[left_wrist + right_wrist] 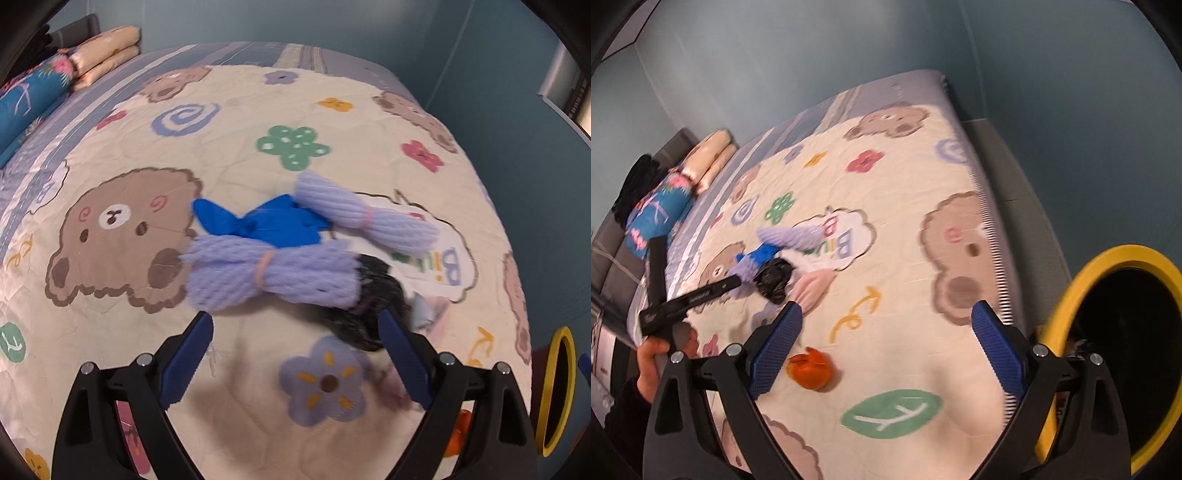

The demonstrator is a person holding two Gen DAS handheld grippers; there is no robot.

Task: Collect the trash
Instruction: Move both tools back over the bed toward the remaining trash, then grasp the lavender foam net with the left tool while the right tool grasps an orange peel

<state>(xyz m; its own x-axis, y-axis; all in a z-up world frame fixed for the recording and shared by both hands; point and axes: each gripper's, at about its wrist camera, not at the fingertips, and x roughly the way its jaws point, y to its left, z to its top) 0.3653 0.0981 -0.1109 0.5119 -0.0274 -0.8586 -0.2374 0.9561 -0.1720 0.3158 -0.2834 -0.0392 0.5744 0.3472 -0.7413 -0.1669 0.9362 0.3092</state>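
Above the bedspread [236, 122], left tool [295, 354] and right tool [886, 350] both gape wide, gripping nothing.

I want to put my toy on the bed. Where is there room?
Free: the quilt beyond the green flower print, and between the orange peel and yellow-rimmed bin. Crowded: the middle, with purple foam nets, blue glove, black bag.

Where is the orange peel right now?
In the right wrist view, the orange peel lies on the bed quilt, just beside the right hand-held gripper's left finger.
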